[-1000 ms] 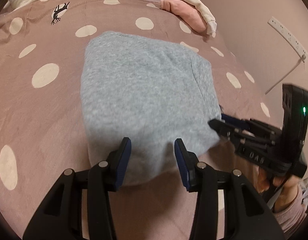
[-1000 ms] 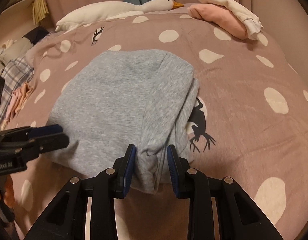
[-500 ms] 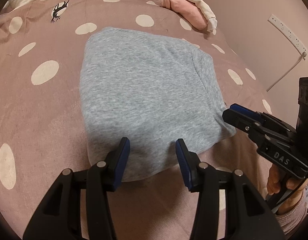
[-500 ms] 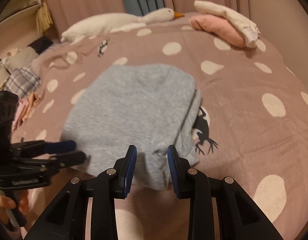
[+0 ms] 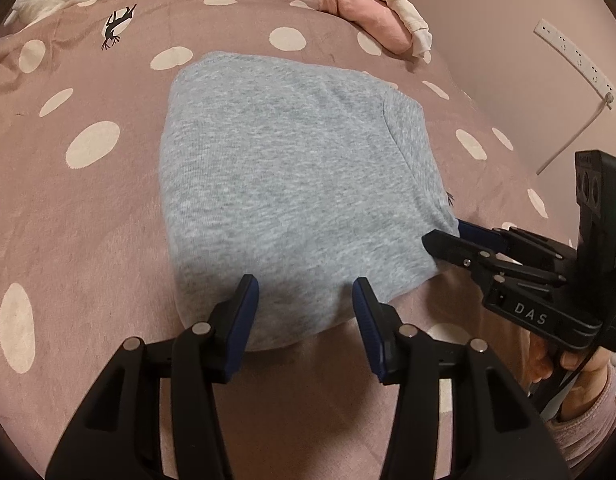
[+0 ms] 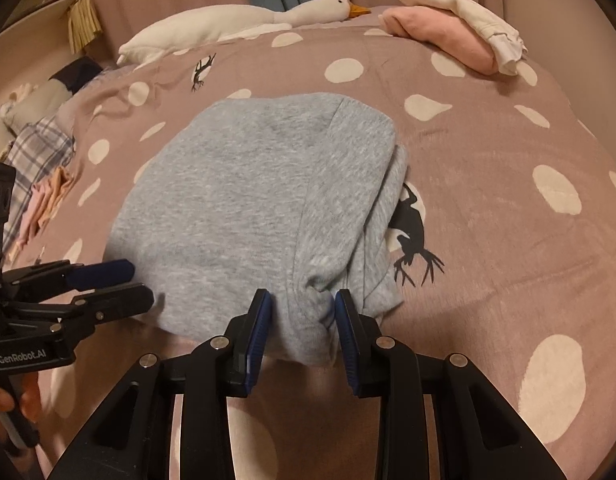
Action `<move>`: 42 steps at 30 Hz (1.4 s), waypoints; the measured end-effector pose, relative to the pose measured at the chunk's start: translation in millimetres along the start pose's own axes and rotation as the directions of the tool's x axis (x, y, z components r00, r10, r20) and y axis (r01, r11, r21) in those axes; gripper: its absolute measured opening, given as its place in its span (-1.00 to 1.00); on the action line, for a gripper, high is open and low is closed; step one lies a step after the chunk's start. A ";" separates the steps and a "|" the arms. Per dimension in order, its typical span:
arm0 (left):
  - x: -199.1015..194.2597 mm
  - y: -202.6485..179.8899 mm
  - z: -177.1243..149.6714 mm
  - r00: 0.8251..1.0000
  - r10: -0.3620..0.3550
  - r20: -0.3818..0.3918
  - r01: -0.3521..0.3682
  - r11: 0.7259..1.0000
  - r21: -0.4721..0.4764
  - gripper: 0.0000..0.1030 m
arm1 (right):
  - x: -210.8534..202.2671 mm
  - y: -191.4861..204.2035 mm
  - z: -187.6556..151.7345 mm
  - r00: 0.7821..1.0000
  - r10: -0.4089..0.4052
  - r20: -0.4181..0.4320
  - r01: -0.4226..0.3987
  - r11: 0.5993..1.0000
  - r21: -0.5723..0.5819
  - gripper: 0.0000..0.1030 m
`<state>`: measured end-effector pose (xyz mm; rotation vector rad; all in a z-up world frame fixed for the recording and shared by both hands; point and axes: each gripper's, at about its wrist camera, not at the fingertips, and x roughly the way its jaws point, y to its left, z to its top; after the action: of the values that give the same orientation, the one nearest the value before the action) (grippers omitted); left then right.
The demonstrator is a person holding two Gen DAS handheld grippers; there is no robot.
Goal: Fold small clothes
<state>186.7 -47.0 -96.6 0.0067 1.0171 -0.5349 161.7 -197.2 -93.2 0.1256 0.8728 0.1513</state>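
Note:
A folded grey garment [image 5: 292,184] lies flat on the pink polka-dot bedspread [image 5: 76,216]; it also shows in the right wrist view [image 6: 248,208]. My left gripper [image 5: 304,300] is open with its jaws over the garment's near edge, holding nothing. My right gripper [image 6: 302,312] is open, its jaws either side of the bunched near right corner of the garment. The right gripper also shows in the left wrist view [image 5: 447,236], at the garment's right corner. The left gripper shows in the right wrist view [image 6: 136,284], at the garment's near left edge.
Folded pink and white clothes [image 6: 451,36] lie at the far right of the bed. A white goose plush [image 6: 244,24] lies along the far edge. Loose plaid and pink clothes [image 6: 40,176] sit at the left. A wall with a power strip [image 5: 571,60] is on the right.
The right gripper pulled back from the garment's corner half a second ago and has come back to it, jaws a little wider. The left gripper has barely moved.

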 end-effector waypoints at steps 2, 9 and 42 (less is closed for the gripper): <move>0.6 0.1 0.2 1.000 0.000 -0.001 0.000 1.000 -0.004 -0.06 | 1.0 -0.7 -0.2 1.000 0.002 -0.001 -0.002 1.000 0.003 -0.40; 0.9 -0.8 0.0 1.000 0.002 -0.003 -0.002 1.000 -0.015 -0.03 | 2.2 0.0 0.2 1.000 0.001 -0.004 -0.001 1.000 0.007 -0.39; -11.5 10.2 -33.4 0.994 0.098 -0.058 -0.105 0.983 -0.149 0.22 | -17.4 -3.2 -20.1 0.999 0.000 -0.048 0.002 0.998 0.061 -0.39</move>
<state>159.4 -24.9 -107.6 -0.0635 1.0987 -0.3644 135.4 -202.6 -93.5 0.1795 0.9252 0.1270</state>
